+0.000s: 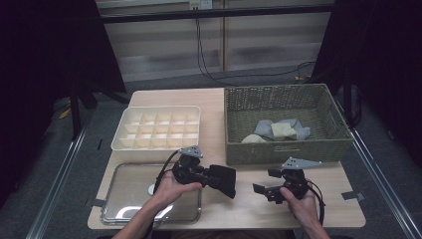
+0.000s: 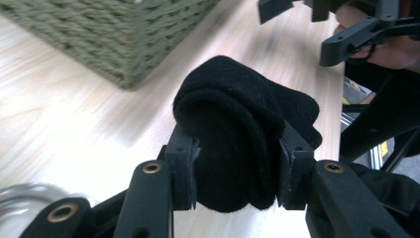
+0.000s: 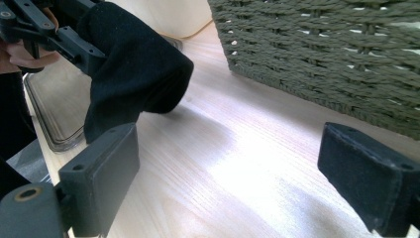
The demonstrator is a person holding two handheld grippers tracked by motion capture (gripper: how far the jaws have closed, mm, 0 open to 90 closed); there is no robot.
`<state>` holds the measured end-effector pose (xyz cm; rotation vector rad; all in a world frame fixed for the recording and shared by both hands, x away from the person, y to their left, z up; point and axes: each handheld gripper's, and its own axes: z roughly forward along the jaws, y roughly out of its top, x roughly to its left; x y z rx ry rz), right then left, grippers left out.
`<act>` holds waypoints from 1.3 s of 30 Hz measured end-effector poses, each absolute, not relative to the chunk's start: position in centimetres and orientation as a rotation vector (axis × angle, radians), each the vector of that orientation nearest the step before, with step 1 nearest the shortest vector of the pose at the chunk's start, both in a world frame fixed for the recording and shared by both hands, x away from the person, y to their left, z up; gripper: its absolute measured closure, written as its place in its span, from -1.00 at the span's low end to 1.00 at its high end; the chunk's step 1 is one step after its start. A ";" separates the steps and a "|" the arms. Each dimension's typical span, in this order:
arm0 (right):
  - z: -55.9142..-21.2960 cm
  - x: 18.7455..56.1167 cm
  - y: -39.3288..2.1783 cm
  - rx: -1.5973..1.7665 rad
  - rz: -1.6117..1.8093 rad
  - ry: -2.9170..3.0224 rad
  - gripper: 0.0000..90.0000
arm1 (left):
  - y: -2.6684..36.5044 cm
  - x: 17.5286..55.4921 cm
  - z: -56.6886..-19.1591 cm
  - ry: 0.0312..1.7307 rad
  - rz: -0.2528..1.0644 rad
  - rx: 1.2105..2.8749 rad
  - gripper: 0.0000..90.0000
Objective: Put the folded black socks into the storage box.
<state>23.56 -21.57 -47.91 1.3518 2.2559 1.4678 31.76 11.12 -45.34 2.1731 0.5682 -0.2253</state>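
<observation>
Near our worktop's (image 1: 239, 204) front edge, our left hand-held gripper (image 1: 211, 175) clamps a black sock (image 1: 222, 179); our right hand-held gripper (image 1: 264, 181) gapes empty.

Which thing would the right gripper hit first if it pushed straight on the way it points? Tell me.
Probably the black sock clamped in the left gripper: the right gripper, jaws open and empty, points leftward at it over bare table. Depth is unclear.

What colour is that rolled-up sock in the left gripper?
Plain black. The sock shows best in the left gripper view.
</observation>
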 end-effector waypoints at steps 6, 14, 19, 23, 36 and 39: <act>-48.0 23.7 -21.6 1.387 1.463 2.244 -0.83 | 12.2 32.1 -44.6 0.564 -0.196 2.200 0.32; -48.0 23.6 -21.6 1.355 1.448 2.233 -0.83 | 14.3 33.0 -43.2 0.606 -0.149 2.220 0.32; -48.0 23.5 -21.6 1.345 1.446 2.230 -0.83 | 15.7 33.7 -42.4 0.633 -0.116 2.197 0.32; -48.0 23.5 -21.6 1.349 1.439 2.231 -0.83 | 16.8 34.0 -42.2 0.657 -0.084 2.186 0.32; -48.0 23.5 -21.6 1.346 1.430 2.245 -0.84 | 18.9 35.2 -40.4 0.702 -0.030 2.168 0.32; -47.9 23.5 -21.5 1.339 1.433 2.247 -0.84 | 19.3 35.6 -40.1 0.707 -0.019 2.170 0.32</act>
